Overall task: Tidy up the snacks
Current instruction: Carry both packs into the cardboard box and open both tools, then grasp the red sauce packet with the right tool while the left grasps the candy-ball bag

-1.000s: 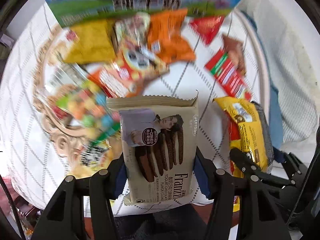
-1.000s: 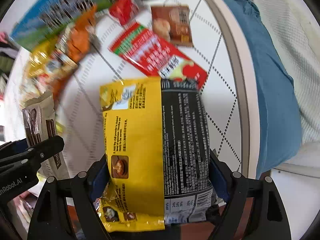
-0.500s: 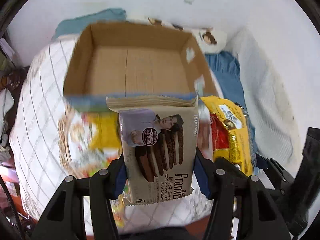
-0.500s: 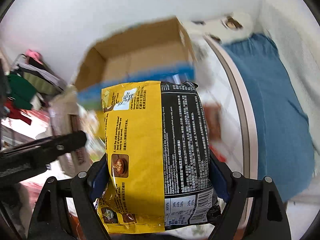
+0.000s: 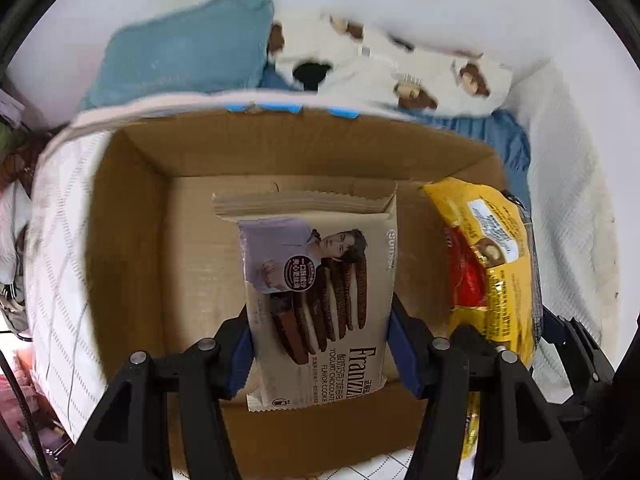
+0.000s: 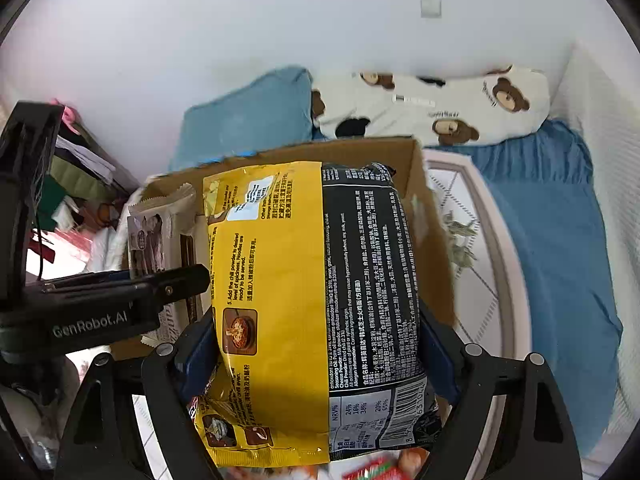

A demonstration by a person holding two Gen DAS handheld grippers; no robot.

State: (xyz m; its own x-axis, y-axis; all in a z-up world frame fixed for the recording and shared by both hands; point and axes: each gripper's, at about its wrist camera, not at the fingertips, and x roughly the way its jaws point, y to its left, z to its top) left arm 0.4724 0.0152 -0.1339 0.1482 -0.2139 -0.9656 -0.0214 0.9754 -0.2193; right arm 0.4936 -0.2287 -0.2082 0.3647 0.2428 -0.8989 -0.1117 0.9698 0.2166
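Left wrist view now looks straight down into the cardboard box, where a second ago it was the pile of loose snacks on the quilted table and half a second ago the box was only coming into frame up top. The left gripper is still clamped on the Franzzi cookie pack, blue pads pressed on both sides, pack hanging over the bare brown box floor. Can't tell if it touches the bottom.

The right gripper is likewise still squeezed shut on the yellow-and-black noodle packet, same grip as before. The packet sits over the box's right side, with the box wall just behind it. In the left view that packet shows just beside the cookies.

Behind the box are a teal pillow and a bear-print pillow, new since the table shot.
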